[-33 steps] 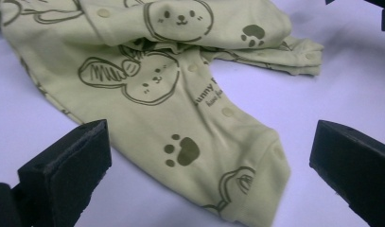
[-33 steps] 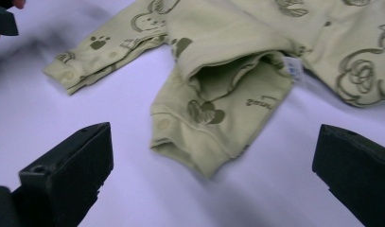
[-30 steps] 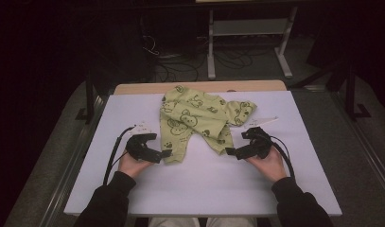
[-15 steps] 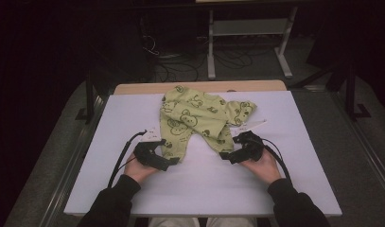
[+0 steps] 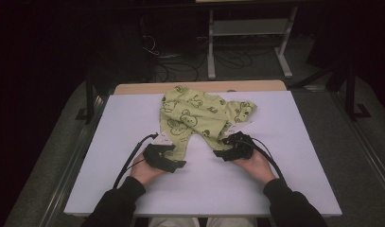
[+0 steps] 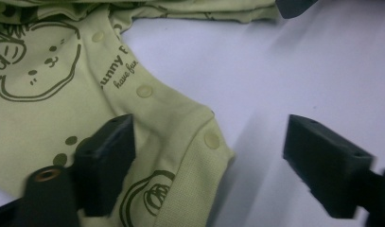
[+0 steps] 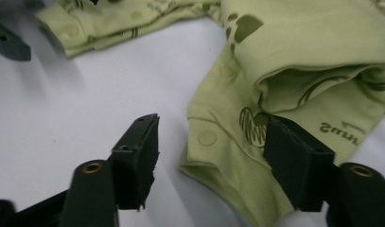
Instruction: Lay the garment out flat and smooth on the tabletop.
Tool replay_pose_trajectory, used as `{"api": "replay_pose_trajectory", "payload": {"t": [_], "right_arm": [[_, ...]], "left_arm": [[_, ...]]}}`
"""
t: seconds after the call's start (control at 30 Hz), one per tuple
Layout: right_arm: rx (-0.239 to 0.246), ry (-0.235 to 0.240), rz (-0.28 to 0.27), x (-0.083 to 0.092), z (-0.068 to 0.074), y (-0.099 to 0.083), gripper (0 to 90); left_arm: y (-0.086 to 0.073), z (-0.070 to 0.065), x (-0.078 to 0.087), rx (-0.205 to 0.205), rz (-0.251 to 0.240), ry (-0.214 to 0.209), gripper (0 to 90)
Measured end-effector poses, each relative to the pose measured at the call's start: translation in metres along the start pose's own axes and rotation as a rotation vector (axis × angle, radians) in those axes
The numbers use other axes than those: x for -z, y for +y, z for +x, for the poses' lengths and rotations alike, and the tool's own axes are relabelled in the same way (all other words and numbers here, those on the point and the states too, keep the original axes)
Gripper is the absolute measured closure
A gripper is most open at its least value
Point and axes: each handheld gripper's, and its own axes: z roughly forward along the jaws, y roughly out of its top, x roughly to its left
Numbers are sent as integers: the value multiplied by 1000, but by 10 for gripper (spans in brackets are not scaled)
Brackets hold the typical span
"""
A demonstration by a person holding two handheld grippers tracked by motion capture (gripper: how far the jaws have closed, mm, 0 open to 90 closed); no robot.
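Garment: pale-green baby romper w/ bunny print, lying rumpled on white bench, far-centre, two leg ends pointing toward person. Judged light, soft knit, no stiffness; will sag and drag if lifted by one corner, so take both leg cuffs together. Snap studs along inseam, ribbed cuff edge doubled there = firmer bite. Left claw: jaws have just been closing, not yet pinching; left leg cuff lies between them. Right claw: same, narrowing, parted astride right leg cuff, pads not pressing yet.
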Motion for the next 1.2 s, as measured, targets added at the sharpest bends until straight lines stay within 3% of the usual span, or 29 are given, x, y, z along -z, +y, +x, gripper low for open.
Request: {"api": "replay_pose_trajectory", "payload": {"t": [0.07,0.13,0.23,0.37,0.57,0.8,0.93,1.2], "right_arm": [[9,-40,22,-3,3,0,466],[10,-78,34,-4,5,2,563],[4,-81,43,-2,4,4,675],[-17,-68,37,2,2,5,711],[-25,-32,16,12,1,5,716],[-15,19,38,21,12,1,717],[-18,42,53,27,15,-1,717],[-31,87,94,34,18,-13,719]], "left_arm": [[0,0,-3,-3,30,36,331],[0,1,-3,2,35,32,425],[1,2,0,-4,32,38,591],[2,3,3,-8,33,44,678],[4,5,8,-6,25,19,699],[5,-4,19,-46,32,-6,700],[5,-7,23,-48,35,-27,701],[-1,-21,27,-75,81,-78,700]]}}
